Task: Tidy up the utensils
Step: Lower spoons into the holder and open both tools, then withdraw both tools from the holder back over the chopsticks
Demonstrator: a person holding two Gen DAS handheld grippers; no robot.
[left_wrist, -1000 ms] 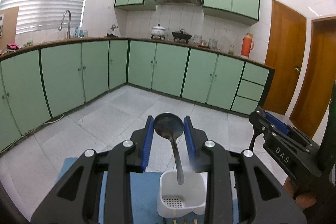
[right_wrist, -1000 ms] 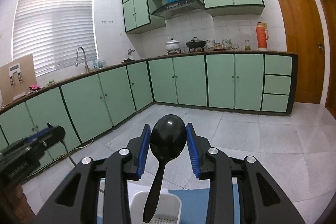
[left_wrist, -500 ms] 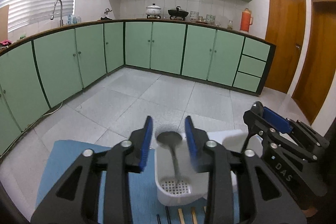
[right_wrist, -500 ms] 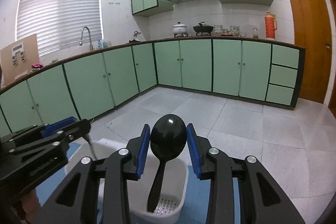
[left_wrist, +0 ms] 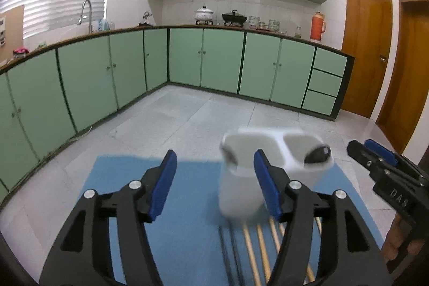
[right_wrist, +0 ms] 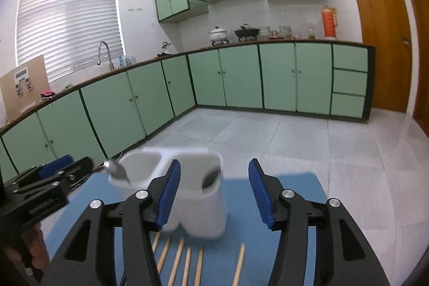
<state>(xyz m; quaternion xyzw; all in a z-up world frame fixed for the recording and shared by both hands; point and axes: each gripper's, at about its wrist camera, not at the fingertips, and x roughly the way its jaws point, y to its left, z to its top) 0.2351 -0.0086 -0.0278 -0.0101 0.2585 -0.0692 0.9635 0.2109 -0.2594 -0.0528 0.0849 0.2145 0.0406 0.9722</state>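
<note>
Landmark: white two-compartment plastic utensil holder (left_wrist: 236, 195), standing upright on a blue mat (left_wrist: 187, 205).

Left gripper (left_wrist: 214, 178): spread wide, blue pads well apart, nothing between them. Hovers on the near side of the holder, a little to its left. Right gripper (right_wrist: 214, 186): likewise wide open and empty. Hovers on the near side too, roughly in line with the holder's right compartment.

Already inside the holder: a shiny metal spoon (right_wrist: 116, 170) in the left compartment, bowl up and leaning over the rim; a black plastic spoon (left_wrist: 317, 154) in the right compartment, bowl just above the rim.

Still outside: pale wooden chopsticks (right_wrist: 186, 262), flat on the mat just in front of the holder, side by side, far tips near its base. One more wooden stick (right_wrist: 238, 264) a little apart, to the right. A thin dark pair (left_wrist: 228, 251) at the left end of the row, blurred.

Deciding relation, as a judgement: long axes running from the near edge towards the holder, so crosswise to the closing direction of either jaw pair, which suits a pinch from above. Wooden sticks more squarely under the right gripper; dark pair nearer the left. Probably calls for a drop straight down with little turning at the wrist.
</note>
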